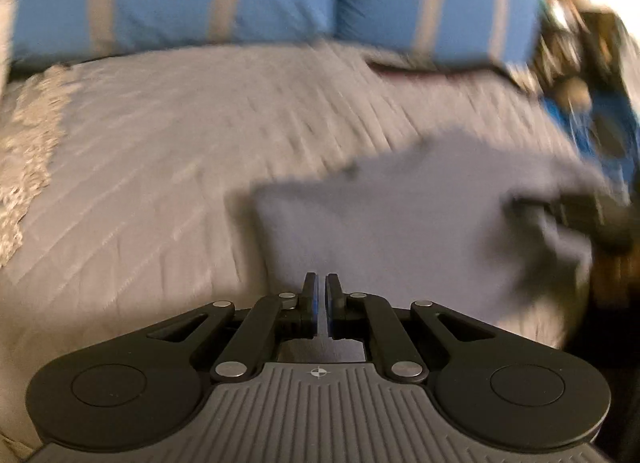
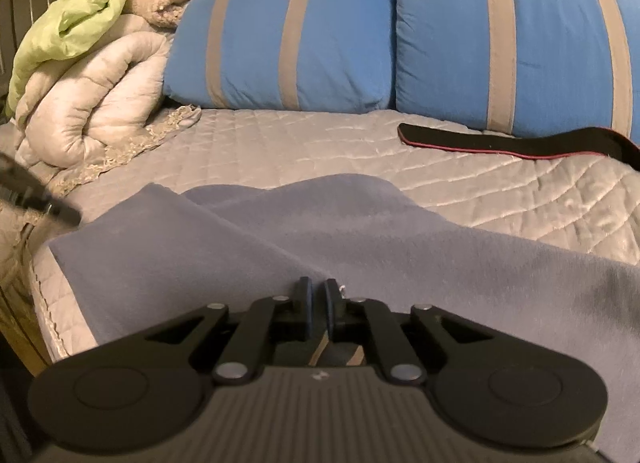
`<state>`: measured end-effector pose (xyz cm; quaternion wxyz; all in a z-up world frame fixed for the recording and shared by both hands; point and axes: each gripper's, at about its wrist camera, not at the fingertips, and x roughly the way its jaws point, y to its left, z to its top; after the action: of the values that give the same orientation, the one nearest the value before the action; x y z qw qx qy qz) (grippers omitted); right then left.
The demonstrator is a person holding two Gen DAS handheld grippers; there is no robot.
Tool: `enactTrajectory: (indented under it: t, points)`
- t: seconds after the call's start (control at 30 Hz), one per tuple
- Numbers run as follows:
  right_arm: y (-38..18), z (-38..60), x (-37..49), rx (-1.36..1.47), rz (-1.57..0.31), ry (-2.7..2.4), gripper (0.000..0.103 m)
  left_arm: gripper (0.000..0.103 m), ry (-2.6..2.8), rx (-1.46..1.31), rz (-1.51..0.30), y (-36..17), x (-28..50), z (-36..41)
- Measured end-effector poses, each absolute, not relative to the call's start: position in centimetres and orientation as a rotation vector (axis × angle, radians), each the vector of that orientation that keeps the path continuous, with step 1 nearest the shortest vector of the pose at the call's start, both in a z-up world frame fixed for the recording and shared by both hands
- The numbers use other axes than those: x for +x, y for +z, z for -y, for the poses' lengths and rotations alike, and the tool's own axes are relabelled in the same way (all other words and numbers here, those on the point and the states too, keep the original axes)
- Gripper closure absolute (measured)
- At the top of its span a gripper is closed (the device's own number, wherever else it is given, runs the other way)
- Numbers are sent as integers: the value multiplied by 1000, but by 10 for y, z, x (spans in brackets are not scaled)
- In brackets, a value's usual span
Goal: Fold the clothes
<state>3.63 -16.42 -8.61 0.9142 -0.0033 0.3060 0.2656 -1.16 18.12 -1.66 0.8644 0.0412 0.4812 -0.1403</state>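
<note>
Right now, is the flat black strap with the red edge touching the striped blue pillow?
Touching. In the right wrist view the black strap lies on the quilt with its far end running against the blue pillow.

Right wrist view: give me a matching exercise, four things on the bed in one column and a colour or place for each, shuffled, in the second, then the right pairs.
Things:
1. pillows
2. garment
3. strap
4. crumpled cloth

Descriptions:
A. lime green, on top of the rolled quilt at far left
B. black with a red edge, flat on the bedspread in front of the right pillow
C. bright blue with grey stripes, side by side at the back of the bed
D. plain grey-blue, spread across the near edge of the bed

Pairs: 1-C, 2-D, 3-B, 4-A
</note>
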Motion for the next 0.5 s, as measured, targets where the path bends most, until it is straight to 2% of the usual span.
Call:
enactTrajectory:
  t: [0.2,0.23,0.27,0.3,0.33,0.37,0.4,0.5]
  points:
    - [-86,171,34,25,-623,539,76,98,-278,396,-1092,-35,-16,-146]
    - [-85,174,33,32,-616,531,75,97,-277,383,-1101,-33,-14,-147]
    - [-84,176,31,39,-608,525,69,96,-276,353,-1108,-30,-11,-150]
    - [-82,178,29,49,-597,521,62,88,-277,292,-1108,-26,-7,-157]
    - [-80,181,27,60,-584,518,60,66,-273,219,-1102,-22,-3,-166]
    - [-79,183,25,69,-574,518,57,52,-260,144,-1088,-21,2,-177]
    - [-78,185,24,77,-568,522,53,31,-242,65,-1067,-21,6,-187]
    - [-75,189,19,96,-551,525,44,28,-219,-252,-1050,-32,23,-227]
